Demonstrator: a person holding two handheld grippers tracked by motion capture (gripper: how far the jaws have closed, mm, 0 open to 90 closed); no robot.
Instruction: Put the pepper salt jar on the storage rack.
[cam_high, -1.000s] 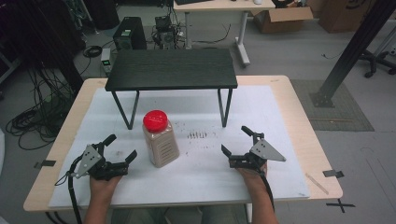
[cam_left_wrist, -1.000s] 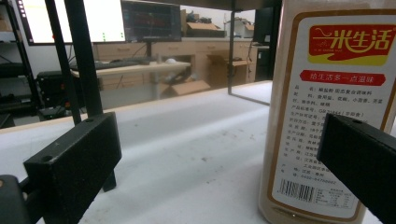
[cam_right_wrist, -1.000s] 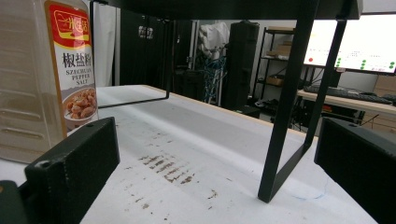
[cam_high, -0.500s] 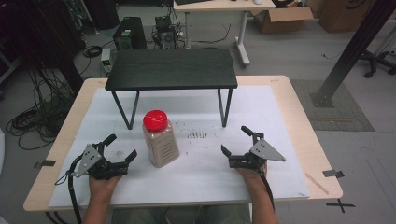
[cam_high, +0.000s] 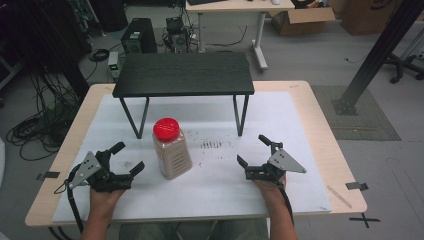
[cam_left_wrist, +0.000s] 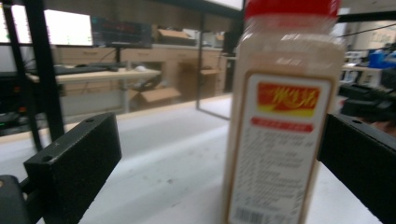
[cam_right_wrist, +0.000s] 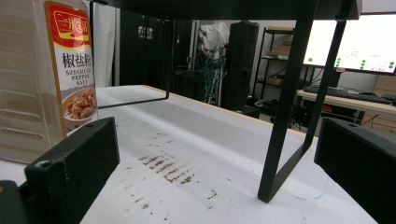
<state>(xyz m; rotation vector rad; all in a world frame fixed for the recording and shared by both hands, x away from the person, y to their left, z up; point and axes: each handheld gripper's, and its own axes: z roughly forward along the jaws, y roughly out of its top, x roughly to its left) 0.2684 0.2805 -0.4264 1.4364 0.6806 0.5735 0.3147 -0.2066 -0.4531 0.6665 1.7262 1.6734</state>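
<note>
A tall spice jar (cam_high: 171, 149) with a red lid and tan powder stands upright on the white mat (cam_high: 210, 190). It looms close in the left gripper view as the jar (cam_left_wrist: 280, 126), and at the left edge of the right gripper view as the jar (cam_right_wrist: 44, 79). My left gripper (cam_high: 127, 159) rests open on the mat just left of the jar, apart from it. My right gripper (cam_high: 253, 151) lies open to the jar's right, farther off, with nothing between its jaws.
A low black shelf (cam_high: 184, 74) on thin metal legs stands behind the jar, one leg (cam_right_wrist: 289, 112) close ahead of the right gripper. Brown scuff marks (cam_high: 216, 146) stain the mat. Desks, boxes and cables lie beyond the wooden table's edge (cam_high: 350, 165).
</note>
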